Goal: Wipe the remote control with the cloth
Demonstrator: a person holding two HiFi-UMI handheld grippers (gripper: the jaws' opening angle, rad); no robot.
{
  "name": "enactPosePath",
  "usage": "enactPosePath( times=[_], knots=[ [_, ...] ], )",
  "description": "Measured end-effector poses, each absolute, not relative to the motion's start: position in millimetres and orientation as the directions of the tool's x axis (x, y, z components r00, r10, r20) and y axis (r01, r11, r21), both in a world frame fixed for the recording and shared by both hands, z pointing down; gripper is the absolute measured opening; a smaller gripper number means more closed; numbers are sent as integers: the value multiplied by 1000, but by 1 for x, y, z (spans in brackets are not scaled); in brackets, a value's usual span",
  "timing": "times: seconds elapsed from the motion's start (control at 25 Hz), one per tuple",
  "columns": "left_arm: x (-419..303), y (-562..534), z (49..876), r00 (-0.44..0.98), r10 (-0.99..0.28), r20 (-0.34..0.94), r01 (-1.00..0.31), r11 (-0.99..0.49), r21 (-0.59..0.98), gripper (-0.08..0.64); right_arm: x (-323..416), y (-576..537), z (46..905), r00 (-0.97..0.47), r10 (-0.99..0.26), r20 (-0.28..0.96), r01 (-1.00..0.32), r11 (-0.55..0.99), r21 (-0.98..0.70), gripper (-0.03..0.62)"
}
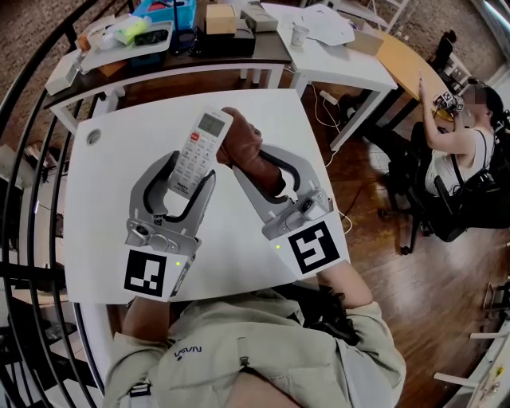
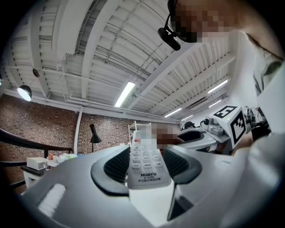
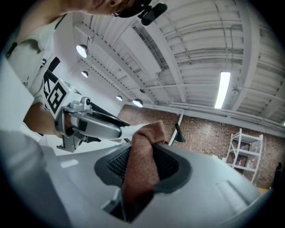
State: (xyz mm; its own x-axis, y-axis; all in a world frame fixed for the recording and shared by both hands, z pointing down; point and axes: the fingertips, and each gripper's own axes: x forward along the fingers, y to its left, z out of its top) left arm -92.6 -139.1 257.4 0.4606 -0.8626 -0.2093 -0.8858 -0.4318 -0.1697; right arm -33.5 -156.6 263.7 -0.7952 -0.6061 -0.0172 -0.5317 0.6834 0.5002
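1. The remote control (image 1: 198, 151) is held above the white table (image 1: 111, 159), clamped by its lower half in the left gripper (image 1: 190, 174). It could be levered out of the pads if it is pressed hard near its free top.
2. The brown cloth (image 1: 241, 143) is pinched in the right gripper (image 1: 255, 163) and bunched against the remote's edge. The buttoned face could be missed, or scraped by a bare jaw.

Beyond the white table (image 1: 96, 207) I see a dark desk (image 1: 183, 62) with a blue box (image 1: 167, 12) and a cardboard box (image 1: 221, 17); right of the table, a seated person (image 1: 458, 155).
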Motion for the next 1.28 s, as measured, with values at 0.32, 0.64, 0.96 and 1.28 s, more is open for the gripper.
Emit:
enactPosePath(
  times=[0.32,0.64,0.96,1.28],
  knots=[
    [-96,-142,258,427,-883,-196,-903,-404,-147,244,-50,-141,288,-823,-562,86,-414,696,586,126],
    [-96,-143,259,399,-897,-191,-910,-361,-204,244,-45,-146,287,-812,-578,76,-429,681,593,127],
    [-88,-144,275,388,-917,-88,-833,-309,-458,244,-11,-170,262,-711,-702,-40,-603,579,549,126],
    [-79,-144,275,351,-932,-94,-780,-236,-579,244,-13,-168,263,-694,-720,-16,-589,555,587,126]
  ],
)
